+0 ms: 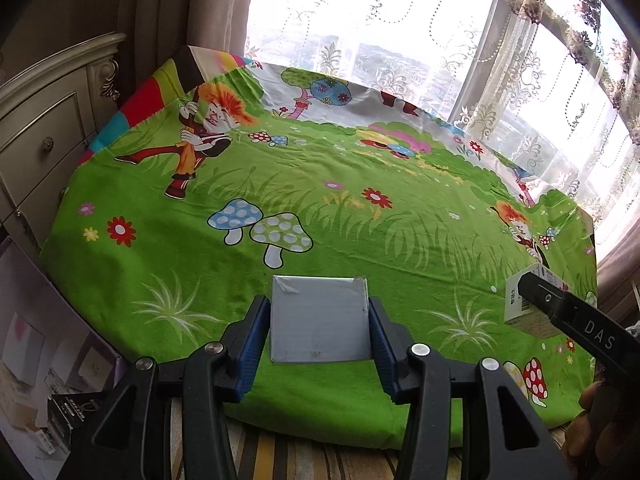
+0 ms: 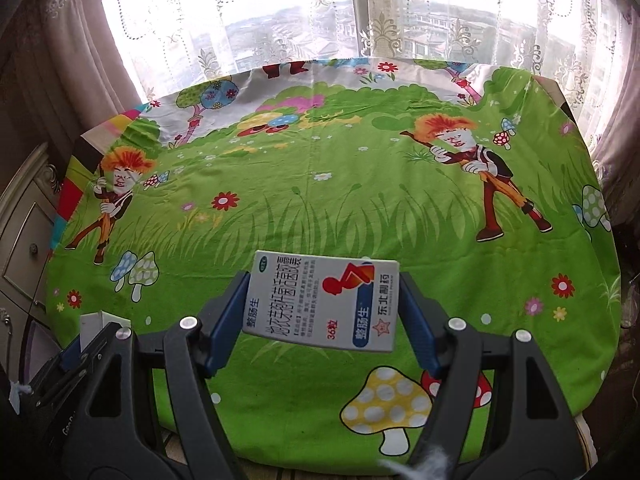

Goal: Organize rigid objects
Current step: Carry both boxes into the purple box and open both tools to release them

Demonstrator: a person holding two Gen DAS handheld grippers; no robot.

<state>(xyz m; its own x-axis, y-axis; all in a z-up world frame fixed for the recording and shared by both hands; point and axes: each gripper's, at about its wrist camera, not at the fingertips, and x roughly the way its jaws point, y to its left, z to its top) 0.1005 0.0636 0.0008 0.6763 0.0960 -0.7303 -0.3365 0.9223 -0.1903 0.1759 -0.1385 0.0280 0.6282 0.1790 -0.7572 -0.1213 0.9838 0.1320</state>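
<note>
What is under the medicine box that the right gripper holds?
The right gripper holds the medicine box over the green cartoon cloth. Grass print shows around it; the patch directly beneath is covered, so contact cannot be judged.

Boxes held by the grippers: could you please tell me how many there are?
2. A plain grey-white square box sits between the left gripper jaws; a white printed medicine box sits between the right gripper jaws. Both are above the green cartoon cloth. Others may lie out of view.
</note>
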